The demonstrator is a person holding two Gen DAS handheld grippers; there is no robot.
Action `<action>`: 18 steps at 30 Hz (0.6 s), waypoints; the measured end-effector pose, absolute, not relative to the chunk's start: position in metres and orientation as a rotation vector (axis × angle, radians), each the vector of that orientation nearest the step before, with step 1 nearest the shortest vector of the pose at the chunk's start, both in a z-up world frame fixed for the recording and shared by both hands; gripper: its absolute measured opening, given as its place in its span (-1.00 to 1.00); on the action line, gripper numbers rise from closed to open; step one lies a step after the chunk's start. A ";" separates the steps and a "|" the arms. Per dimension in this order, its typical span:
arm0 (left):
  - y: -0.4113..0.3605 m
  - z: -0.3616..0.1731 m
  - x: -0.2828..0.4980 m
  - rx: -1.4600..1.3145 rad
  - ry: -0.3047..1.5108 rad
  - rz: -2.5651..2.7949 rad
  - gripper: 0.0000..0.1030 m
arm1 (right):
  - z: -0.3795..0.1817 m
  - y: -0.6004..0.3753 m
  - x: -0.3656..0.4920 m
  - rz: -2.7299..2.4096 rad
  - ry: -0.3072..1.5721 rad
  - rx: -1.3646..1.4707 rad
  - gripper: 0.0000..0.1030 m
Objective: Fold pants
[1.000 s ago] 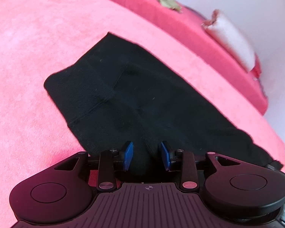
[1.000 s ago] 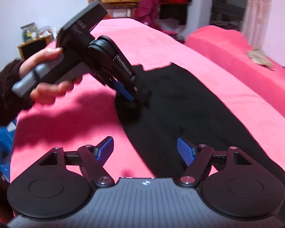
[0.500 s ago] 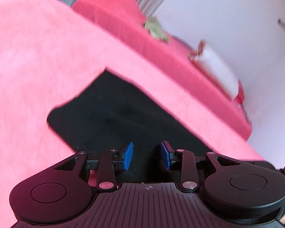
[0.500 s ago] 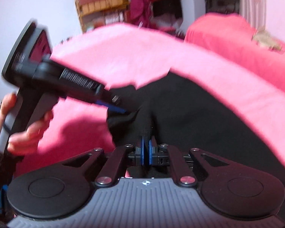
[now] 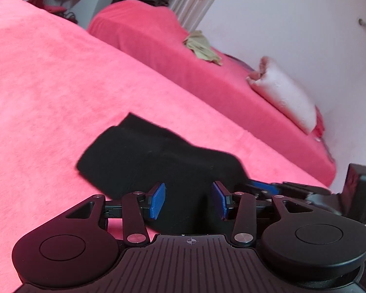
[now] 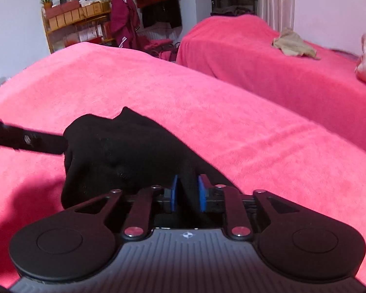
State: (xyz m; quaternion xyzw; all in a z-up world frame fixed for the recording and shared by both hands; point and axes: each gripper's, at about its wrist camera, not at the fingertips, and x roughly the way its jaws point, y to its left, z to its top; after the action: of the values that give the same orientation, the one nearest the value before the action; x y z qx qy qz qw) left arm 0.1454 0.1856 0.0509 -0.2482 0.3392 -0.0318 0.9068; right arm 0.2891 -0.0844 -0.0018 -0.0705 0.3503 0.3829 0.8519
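Note:
Black pants (image 5: 146,156) lie on a pink-covered bed (image 5: 48,85). My left gripper (image 5: 189,201) has black cloth bunched between its blue pads, which stand apart around the thick fold. My right gripper (image 6: 188,192) is shut on another part of the black pants (image 6: 124,151), with cloth filling the narrow gap between its pads. The pants are lifted and bunched between the two grippers. The right gripper shows in the left wrist view (image 5: 263,186) close on the right. The left gripper's tip shows in the right wrist view (image 6: 36,142) at the left.
A second pink bed (image 6: 268,56) stands behind, with a beige cloth (image 6: 292,42) and a pale pillow (image 5: 285,97) on it. A wooden shelf with plants (image 6: 70,22) and hanging clothes (image 6: 144,5) are at the far wall.
The right gripper came down and shut on the pants' edge. Both grippers then lifted and drew the cloth up and over, so less of the pants lies flat.

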 end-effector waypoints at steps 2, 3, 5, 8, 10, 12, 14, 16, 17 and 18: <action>0.194 0.048 0.134 -0.533 0.668 -0.052 1.00 | 0.007 -0.089 0.294 0.885 0.766 -0.076 0.11; 0.199 0.045 0.132 -0.542 0.665 -0.045 1.00 | 0.014 -0.091 0.293 0.937 0.765 -0.029 0.42; 0.203 0.030 0.133 -0.554 0.699 -0.041 1.00 | 0.027 -0.090 0.301 1.022 0.764 0.068 0.54; 0.207 0.003 0.146 -0.610 0.790 -0.069 1.00 | 0.041 -0.078 0.316 1.079 0.774 0.133 0.68; 0.207 -0.001 0.148 -0.604 0.786 -0.089 1.00 | 0.040 -0.057 0.333 1.125 0.850 0.137 0.68; 0.207 0.000 0.147 -0.583 0.779 -0.100 1.00 | 0.032 -0.035 0.349 1.162 0.939 0.147 0.68; 0.207 -0.003 0.146 -0.583 0.776 -0.110 1.00 | 0.026 -0.013 0.360 1.180 0.995 0.131 0.62; 0.208 -0.003 0.144 -0.585 0.772 -0.117 1.00 | 0.026 0.001 0.361 1.105 0.934 0.054 0.58; 0.208 -0.002 0.144 -0.581 0.771 -0.119 1.00 | 0.026 0.008 0.362 1.097 0.911 0.027 0.58; 0.208 -0.002 0.144 -0.577 0.770 -0.119 1.00 | 0.023 0.013 0.362 1.099 0.905 0.019 0.55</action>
State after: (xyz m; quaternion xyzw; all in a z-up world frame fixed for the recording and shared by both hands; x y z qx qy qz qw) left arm 0.1438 0.2076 -0.0021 -0.2774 0.3700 -0.0574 0.8848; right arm 0.3625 0.0133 0.0234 0.0085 0.4151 0.5044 0.7571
